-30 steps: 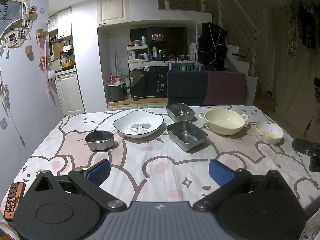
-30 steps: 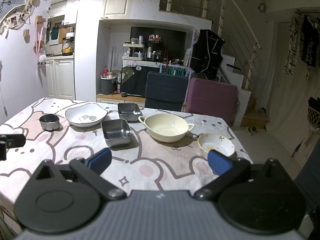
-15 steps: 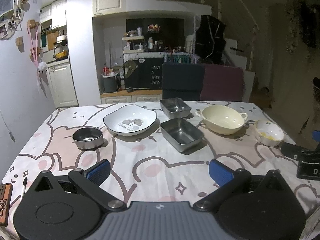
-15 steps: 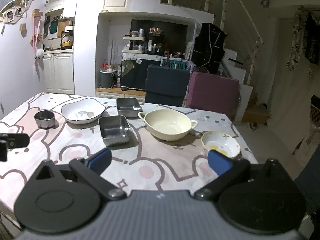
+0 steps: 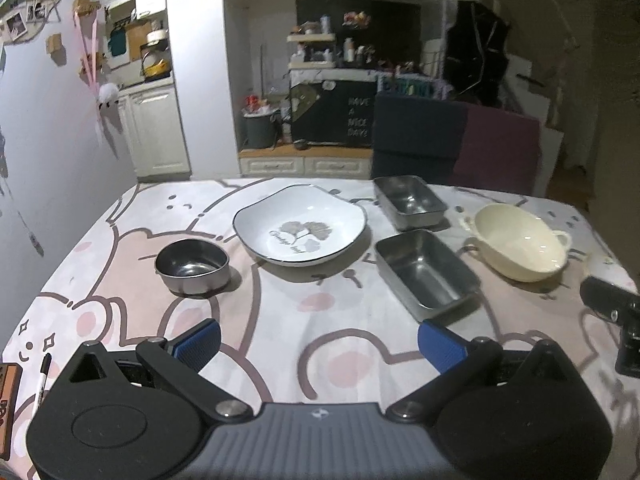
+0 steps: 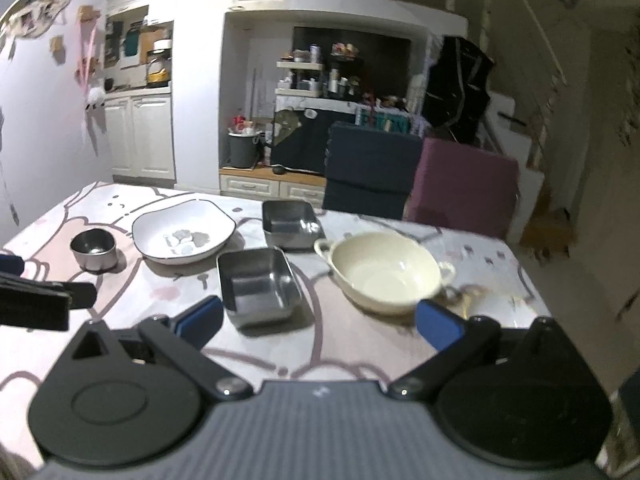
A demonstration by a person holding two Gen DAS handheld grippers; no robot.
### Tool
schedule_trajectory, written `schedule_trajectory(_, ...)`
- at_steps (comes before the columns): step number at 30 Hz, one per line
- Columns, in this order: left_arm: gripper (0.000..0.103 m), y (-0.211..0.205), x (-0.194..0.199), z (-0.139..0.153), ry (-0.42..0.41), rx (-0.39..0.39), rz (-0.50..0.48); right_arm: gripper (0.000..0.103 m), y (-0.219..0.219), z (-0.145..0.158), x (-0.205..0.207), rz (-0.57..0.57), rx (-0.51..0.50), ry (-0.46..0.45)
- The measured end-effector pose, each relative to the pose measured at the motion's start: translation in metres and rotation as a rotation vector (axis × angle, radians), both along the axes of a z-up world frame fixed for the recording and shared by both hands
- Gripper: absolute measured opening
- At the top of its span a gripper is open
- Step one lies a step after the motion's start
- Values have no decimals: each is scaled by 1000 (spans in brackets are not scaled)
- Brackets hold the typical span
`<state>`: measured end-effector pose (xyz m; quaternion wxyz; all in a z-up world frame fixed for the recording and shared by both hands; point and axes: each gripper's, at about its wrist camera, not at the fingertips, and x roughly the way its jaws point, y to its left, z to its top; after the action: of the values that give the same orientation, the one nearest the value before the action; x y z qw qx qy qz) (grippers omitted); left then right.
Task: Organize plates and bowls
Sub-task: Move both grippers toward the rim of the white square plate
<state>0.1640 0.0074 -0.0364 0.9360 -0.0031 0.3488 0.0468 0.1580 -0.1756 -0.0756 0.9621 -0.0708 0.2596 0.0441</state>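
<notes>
On the patterned tablecloth [image 5: 280, 320] stand a small steel bowl [image 5: 193, 265], a white leaf-printed plate [image 5: 300, 229], two steel rectangular trays [image 5: 426, 271] [image 5: 409, 201] and a cream two-handled bowl [image 5: 520, 240]. My left gripper [image 5: 319, 343] hovers open over the near table edge, nothing between its blue pads. My right gripper [image 6: 319, 319] is open too, its pads flanking the near steel tray [image 6: 258, 285] and the cream bowl [image 6: 386, 272]. A small white bowl [image 6: 496, 305] peeks out behind the right pad.
Two chairs, dark blue [image 6: 370, 168] and purple [image 6: 464, 184], stand at the table's far side. A marker pen [image 5: 42, 376] and a phone lie at the near left edge. The other gripper shows at each view's side [image 5: 612, 312] [image 6: 36, 300].
Both grippers moved forward and lower toward the dishes, which now look larger and closer. The right view has tilted down, and the small white bowl is now partly hidden behind its pad.
</notes>
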Motion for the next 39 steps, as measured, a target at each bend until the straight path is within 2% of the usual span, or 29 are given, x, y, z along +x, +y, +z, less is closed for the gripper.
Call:
schedule_trajectory(5,103,13,23,2,7,-24,38,103,19,8,29,81,-55,-53)
schedule_trajectory(11,103,32,59,8,-77,-94,90,103,38,21,76,223,-78,-71)
schedule_trajectory(14,103,44,80,8,-126,-102,147,103,41,27,105,273,-47,-125)
schedule_trajectory(17,102,52,104,7,-166,-102,196,103,46,32,139,302,-21,-114)
schedule_trajectory(20,100,60,128,4,-194,-141,242,103,48,33,172,363,48,-125)
schedule_trajectory(27,101,81,173,-8,-251,-275,368,103,67,29,246,422,71,-49)
schedule_trajectory(31,101,97,193,-23,-193,-357,364,103,82,17,287,465,45,-4)
schedule_trajectory(34,103,107,199,-34,-149,-393,349,103,94,3,325,476,51,74)
schedule_trajectory(36,103,114,201,-41,-121,-440,362,97,103,-7,345,476,67,136)
schedule_trajectory(38,103,120,204,-48,-81,-480,370,75,108,-20,368,470,103,223)
schedule_trajectory(39,103,123,204,-51,-81,-499,366,70,112,-25,374,460,121,268)
